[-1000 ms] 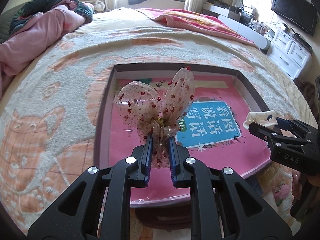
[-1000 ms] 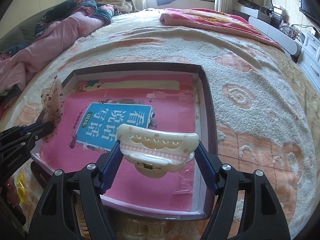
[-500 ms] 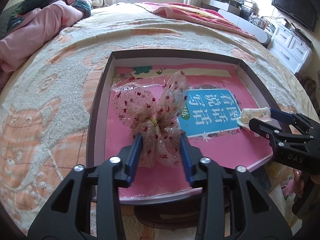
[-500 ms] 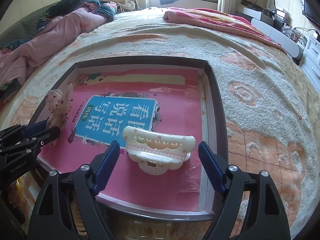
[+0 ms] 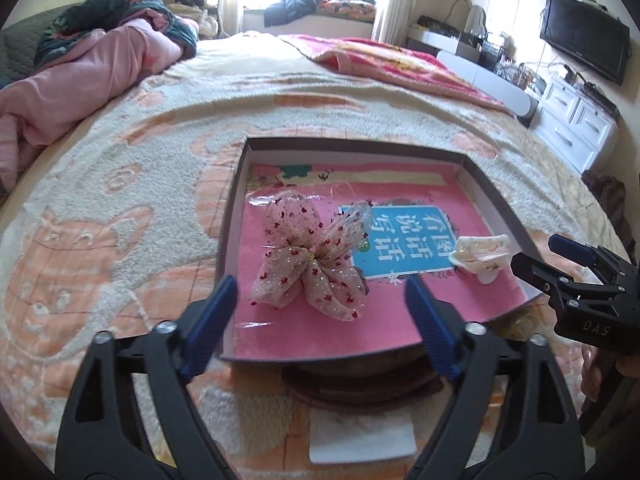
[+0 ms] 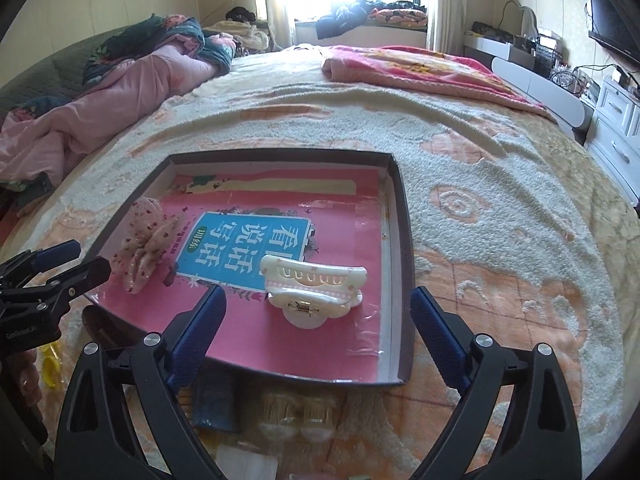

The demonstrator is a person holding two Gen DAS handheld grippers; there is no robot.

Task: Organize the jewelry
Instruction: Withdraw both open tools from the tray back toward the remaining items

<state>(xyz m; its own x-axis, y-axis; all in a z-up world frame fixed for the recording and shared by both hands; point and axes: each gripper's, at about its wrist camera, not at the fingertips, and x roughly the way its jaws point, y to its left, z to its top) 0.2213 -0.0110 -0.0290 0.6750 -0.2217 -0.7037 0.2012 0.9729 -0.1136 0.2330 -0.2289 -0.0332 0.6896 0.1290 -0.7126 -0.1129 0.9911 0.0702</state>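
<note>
- Tongs: left tongs (image 5: pixel 322 298) wide open, holding nothing; right tongs (image 6: pixel 318 312) same.
- Mesh hair bow (image 5: pixel 310 266) lies in tray (image 5: pixel 232 216), left side.
- Cream claw clip (image 6: pixel 312 290) in tray, right side, partly on blue book label (image 6: pixel 244 246).

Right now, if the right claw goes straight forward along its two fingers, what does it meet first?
Most likely the cream plastic hair clip with the pink band, which lies loose between and just beyond the open right claw, inside the dark-rimmed shallow box. Depth is unclear; the claw may pass above it.
</note>
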